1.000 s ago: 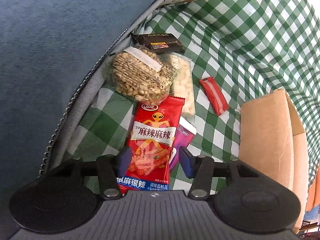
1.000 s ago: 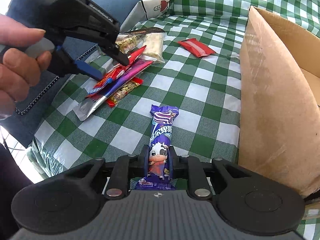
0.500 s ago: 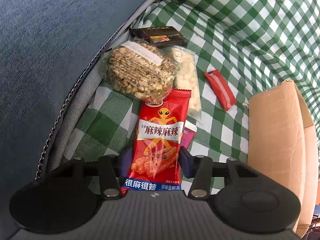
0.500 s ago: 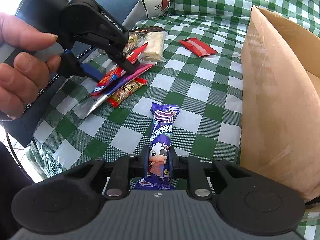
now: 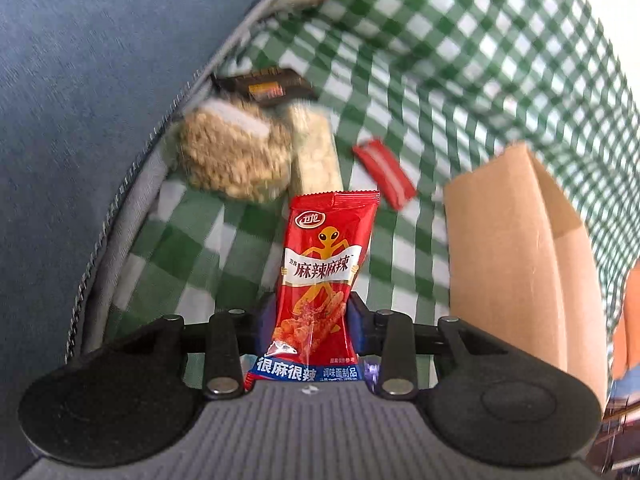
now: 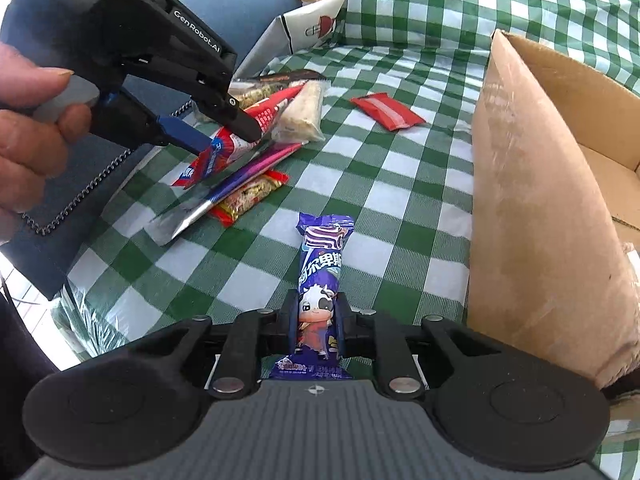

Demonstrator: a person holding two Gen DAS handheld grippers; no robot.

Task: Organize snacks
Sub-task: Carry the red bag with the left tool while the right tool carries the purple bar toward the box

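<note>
My left gripper (image 5: 312, 320) is closing on the red snack pack (image 5: 326, 276), low down. It looks light, soft and crinkly. My right gripper (image 6: 318, 320) pinches the purple candy bar (image 6: 320, 300) tight.

Black hand-held gripper (image 6: 224, 128), blue pads (image 6: 182, 136)

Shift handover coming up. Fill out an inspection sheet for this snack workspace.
Surface: green checked cloth.
Job's things: cardboard box at the right, open; red spicy-strip packet; purple cow packet.
Clutter: loose snack packets in a pile, small red packet apart.
Grippers: left gripper closing on the red spicy-strip packet, lifted off the pile; right gripper shut on the purple cow packet.
Cables: nothing seen.
Surroundings: blue cushion, printed paper bag.
</note>
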